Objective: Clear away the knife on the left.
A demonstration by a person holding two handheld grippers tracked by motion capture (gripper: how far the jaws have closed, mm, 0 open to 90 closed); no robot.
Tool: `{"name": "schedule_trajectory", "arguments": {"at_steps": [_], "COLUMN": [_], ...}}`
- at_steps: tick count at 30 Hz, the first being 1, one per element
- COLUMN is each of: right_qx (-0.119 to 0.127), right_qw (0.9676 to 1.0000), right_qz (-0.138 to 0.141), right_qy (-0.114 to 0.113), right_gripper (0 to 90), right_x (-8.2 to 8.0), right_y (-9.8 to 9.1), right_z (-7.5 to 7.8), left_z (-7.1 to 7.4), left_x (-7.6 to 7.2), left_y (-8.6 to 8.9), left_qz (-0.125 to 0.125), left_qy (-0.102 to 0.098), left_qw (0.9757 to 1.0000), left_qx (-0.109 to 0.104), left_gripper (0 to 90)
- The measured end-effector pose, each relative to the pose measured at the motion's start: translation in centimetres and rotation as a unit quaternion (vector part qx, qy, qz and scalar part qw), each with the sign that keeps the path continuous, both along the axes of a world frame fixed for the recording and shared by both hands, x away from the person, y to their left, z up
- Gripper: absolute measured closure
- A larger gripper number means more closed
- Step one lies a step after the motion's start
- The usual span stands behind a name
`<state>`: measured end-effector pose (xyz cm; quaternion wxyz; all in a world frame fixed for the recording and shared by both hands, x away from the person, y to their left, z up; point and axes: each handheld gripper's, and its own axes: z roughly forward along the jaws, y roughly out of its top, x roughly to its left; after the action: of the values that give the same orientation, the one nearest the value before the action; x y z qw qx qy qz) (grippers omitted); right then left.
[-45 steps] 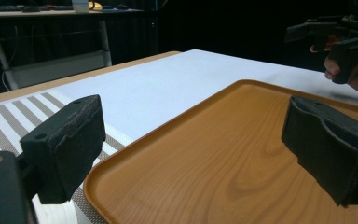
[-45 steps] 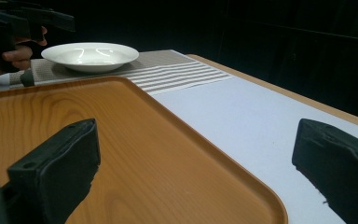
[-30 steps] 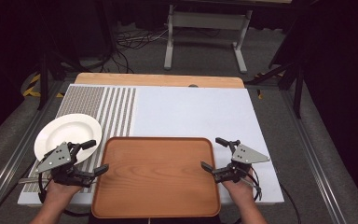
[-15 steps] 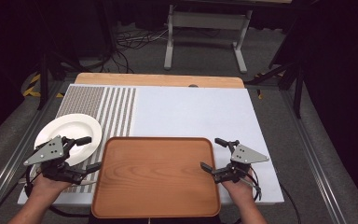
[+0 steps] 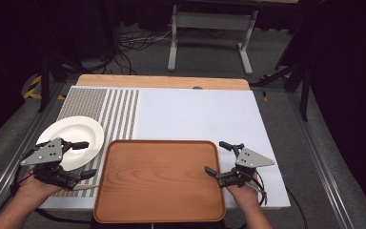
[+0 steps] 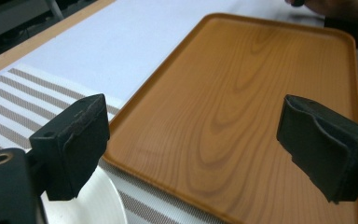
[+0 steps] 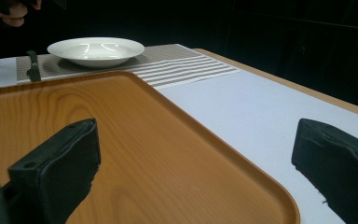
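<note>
At the table's near edge, the wooden tray [image 5: 159,180] lies flat between the grippers. The left gripper [image 5: 82,160] and right gripper [image 5: 216,157] both gape wide, holding nothing. Near the left edge sits the white plate [image 5: 71,141] (glazed, likely slick and breakable); its raised rim looks the best hold.

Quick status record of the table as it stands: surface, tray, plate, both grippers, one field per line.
surface: white mat with a grey-striped section at its left
tray: wooden tray at the near edge, nothing on it
plate: white plate on the striped section, left of the tray, nothing in it
left gripper: left gripper open, nothing between its jaws, by the plate's near rim and the tray's left edge
right gripper: right gripper open, nothing held, at the tray's right edge
</note>
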<state>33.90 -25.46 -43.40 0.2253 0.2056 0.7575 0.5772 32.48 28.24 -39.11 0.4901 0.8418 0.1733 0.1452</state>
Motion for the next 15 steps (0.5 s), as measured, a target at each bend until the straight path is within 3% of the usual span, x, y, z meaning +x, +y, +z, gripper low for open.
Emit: {"name": "schedule_trajectory", "arguments": {"at_steps": [9, 15], "right_qx": [-0.002, -0.002], "right_qw": [1.0000, 1.0000], "right_qz": [0.002, 0.004], "right_qy": [-0.001, 0.000], "right_gripper": [1.8, 1.8], "right_x": [0.0, 0.0], "right_y": [0.0, 0.1], "right_z": [0.0, -0.1], "left_z": [0.1, 0.1], "left_x": [0.1, 0.0], "left_y": [0.6, 1.1], "left_qz": [-0.012, -0.010], "left_qy": [0.017, 0.024], "left_qw": [0.9983, 0.9953], "left_qx": [0.054, 0.093], "left_gripper": [12.8, 13.1]}}
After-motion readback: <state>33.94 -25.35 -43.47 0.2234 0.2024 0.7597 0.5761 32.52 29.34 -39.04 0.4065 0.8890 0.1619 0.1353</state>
